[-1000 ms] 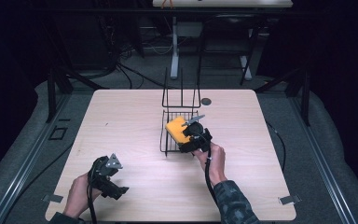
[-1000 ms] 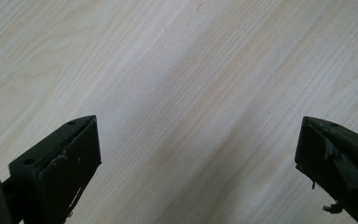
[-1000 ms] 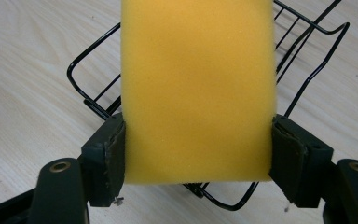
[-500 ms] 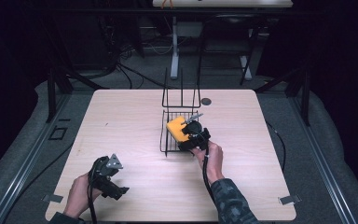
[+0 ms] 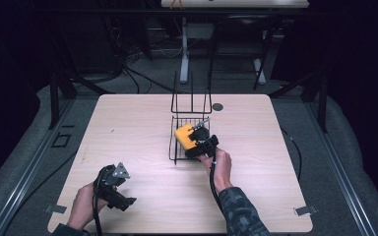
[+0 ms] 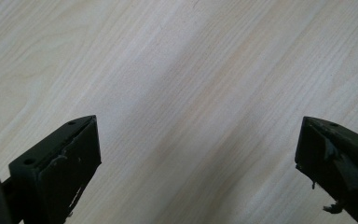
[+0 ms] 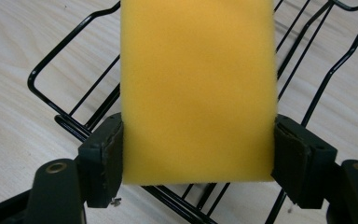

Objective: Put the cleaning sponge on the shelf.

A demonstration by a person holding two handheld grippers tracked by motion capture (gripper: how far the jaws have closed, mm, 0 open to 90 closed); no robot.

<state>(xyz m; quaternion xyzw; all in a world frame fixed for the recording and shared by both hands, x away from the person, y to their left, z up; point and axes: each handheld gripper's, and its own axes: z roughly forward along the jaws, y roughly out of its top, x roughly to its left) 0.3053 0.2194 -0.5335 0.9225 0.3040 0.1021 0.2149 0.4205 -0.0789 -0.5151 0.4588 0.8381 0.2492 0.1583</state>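
A yellow sponge [image 7: 198,88] is clamped between the two black jaws of my right gripper [image 7: 198,154], held over the black wire rack [image 7: 70,114]. From above, the sponge [image 5: 186,136] lies over the flat bed of the rack [image 5: 177,150] at the table's middle, with the right gripper [image 5: 197,142] at its near right edge. My left gripper [image 5: 112,189] rests near the table's front left corner. Its jaws stand wide apart over bare wood in the left gripper view, where the left gripper [image 6: 198,154] holds nothing.
The rack's upright wire back [image 5: 192,93] rises behind the sponge. A small dark round disc [image 5: 218,106] lies on the light wooden table [image 5: 128,128] just right of it. Dark floor, cables and desk legs lie beyond the far edge.
The right gripper and sponge have shifted slightly toward the near side of the rack. The left gripper has stayed put.
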